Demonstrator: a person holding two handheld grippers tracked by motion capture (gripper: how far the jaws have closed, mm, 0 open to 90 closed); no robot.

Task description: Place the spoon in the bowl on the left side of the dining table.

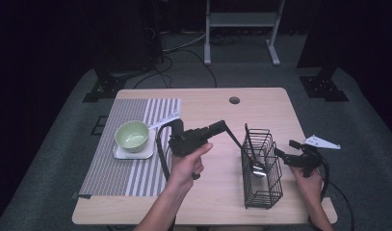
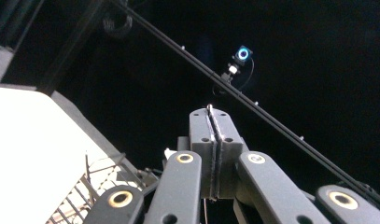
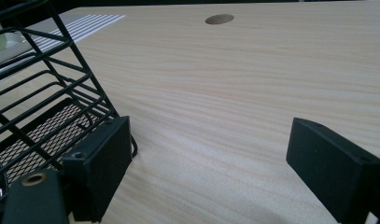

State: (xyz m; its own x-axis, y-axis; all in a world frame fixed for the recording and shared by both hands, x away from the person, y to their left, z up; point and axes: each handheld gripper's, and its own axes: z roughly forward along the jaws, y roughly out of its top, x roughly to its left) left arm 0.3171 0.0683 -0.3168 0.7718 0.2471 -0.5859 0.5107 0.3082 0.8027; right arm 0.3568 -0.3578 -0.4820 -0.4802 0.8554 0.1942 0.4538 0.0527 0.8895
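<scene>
The right gripper [image 1: 283, 155] sits low at the near right of the table [image 1: 217, 207], close to its right edge, jaws wide apart with bare wood between them. In the right gripper view its left pad [image 3: 101, 163] stands just beside the base of the wire basket [image 1: 262, 168]; whether it touches a wire is hard to tell. The basket stands upright near the front edge, with open tabletop ahead of it and to its left.

A spoon [image 1: 255, 163] leans inside the basket, bowl down, its handle slanting up and left out of the top. The left gripper [image 1: 227, 126] is held above the table's middle, tip pointing right toward that handle. Its jaws are pressed together; in the left gripper view a thin sliver shows in the seam at their tip [image 2: 211, 114], and the high view puts the handle's upper end there, so they look clamped on the spoon, though the join is small and dim.

Left of the hand [image 1: 186, 166], a striped mat [image 1: 131, 144] carries a white plate [image 1: 117, 153] with a green bowl [image 1: 132, 134] on it. The left gripper's cable [image 1: 160, 154] loops over the mat's right side. A round hole [image 1: 234, 100] lies near the far edge. Beyond, a frame's legs [image 1: 241, 33] and dark floor fade out.
</scene>
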